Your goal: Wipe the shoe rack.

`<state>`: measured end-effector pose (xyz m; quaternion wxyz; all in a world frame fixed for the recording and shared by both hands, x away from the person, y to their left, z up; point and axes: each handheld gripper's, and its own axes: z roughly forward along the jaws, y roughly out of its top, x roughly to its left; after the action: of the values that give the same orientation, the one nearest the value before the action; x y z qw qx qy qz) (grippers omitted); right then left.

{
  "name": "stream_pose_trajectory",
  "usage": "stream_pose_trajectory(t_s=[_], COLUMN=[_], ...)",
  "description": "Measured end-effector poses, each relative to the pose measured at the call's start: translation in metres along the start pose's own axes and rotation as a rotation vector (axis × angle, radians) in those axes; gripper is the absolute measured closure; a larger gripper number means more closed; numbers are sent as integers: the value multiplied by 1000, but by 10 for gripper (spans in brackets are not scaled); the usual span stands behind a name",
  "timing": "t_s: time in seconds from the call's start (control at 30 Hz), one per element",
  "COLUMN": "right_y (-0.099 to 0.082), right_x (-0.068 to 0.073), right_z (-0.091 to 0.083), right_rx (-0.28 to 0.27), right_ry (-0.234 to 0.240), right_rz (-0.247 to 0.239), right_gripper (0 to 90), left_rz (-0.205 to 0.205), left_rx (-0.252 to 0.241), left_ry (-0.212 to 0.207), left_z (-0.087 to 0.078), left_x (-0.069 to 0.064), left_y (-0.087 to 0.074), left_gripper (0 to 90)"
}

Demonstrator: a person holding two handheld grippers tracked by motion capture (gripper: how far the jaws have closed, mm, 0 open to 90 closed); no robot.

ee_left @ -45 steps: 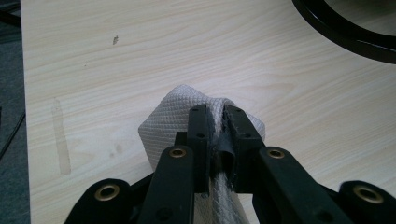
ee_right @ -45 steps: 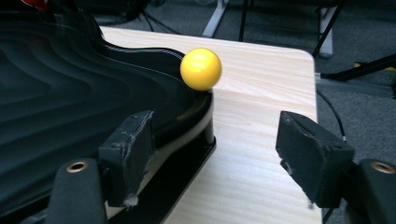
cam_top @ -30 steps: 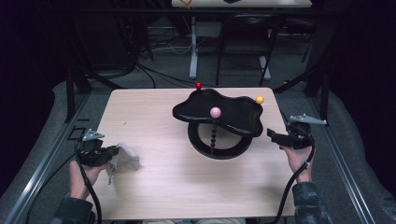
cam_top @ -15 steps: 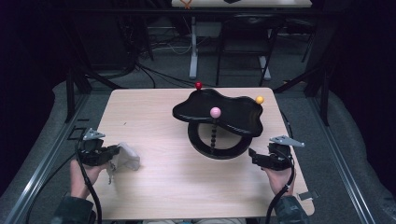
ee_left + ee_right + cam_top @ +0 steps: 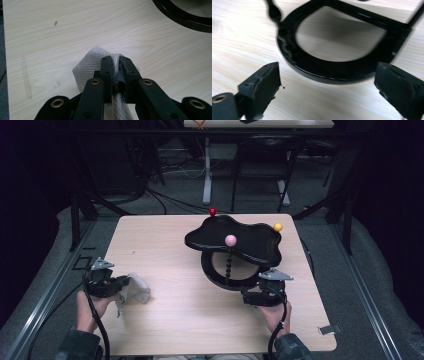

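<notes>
A white textured cloth (image 5: 136, 290) lies bunched near the table's left front; my left gripper (image 5: 119, 286) is shut on it, and in the left gripper view the cloth (image 5: 91, 65) is pinched between the jaws of the left gripper (image 5: 115, 65). A black stand has a wavy top tray (image 5: 235, 240), a ring base (image 5: 215, 275) and beaded posts tipped with a pink ball (image 5: 230, 240), a red ball (image 5: 212, 211) and a yellow ball (image 5: 278, 226). My right gripper (image 5: 248, 296) sits at the ring's front edge; its jaws have just been opening and stand wide, with nothing between them. The ring base (image 5: 332, 71) lies just beyond the right gripper (image 5: 328, 85).
The light wooden table (image 5: 175, 240) has bare room in the middle and at the back left. A small grey clip (image 5: 328, 330) lies at the front right corner. Metal rails, cables and table legs surround the table on a dark floor.
My right gripper has come in from the table's right edge toward the ring base, lower and nearer the front. The left gripper and cloth have not moved.
</notes>
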<state>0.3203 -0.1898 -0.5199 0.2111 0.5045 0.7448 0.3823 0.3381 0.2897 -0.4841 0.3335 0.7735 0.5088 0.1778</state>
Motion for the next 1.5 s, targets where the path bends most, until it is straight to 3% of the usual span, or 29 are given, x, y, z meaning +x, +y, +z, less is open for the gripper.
stream_pose_trajectory(t_s=[0.2,0.23,0.33,0.37,0.4,0.5,0.53,0.63,0.7,0.87,1.03,1.33,1.43,1.5], right_y=[4,5,8,9,10,14,15,19,24,34,36,25,21,17], right_x=[21,23,32,35,38,43,46,52,55,61,62,51,43,34], right_z=[20,22,30,31,34,42,46,54,57,57,54,38,30,25], right_rx=[-13,-12,-21,-24,-32,-58,-61,-74,-92,-116,-130,-123,-112,-114], right_ry=[12,40,32,-22,-31,-27,-59,-55,-89,-113,-118,-115,-137,-148], right_rz=[-41,-48,-56,-63,-60,-60,-59,-53,-44,-41,-78,-107,-97,-65], right_gripper=[8,9,35,64,97,186,216,317,386,577,738,745,744,728], left_rz=[2,2,2,2,2,1,-1,0,1,4,2,0,8,5], left_rx=[-1,-2,-1,-1,-1,-3,-3,-3,-3,-1,-3,-3,2,-1], left_ry=[0,-1,-1,0,0,0,1,0,0,-1,0,2,2,3], left_z=[0,0,0,0,0,0,0,0,0,0,-1,0,0,0], left_x=[0,0,0,0,0,0,0,1,1,1,2,0,0,0], left_y=[0,0,0,0,0,0,0,-1,-1,-1,-1,-1,-1,-1], left_gripper=[811,811,811,810,811,810,810,809,809,808,807,806,805,805])
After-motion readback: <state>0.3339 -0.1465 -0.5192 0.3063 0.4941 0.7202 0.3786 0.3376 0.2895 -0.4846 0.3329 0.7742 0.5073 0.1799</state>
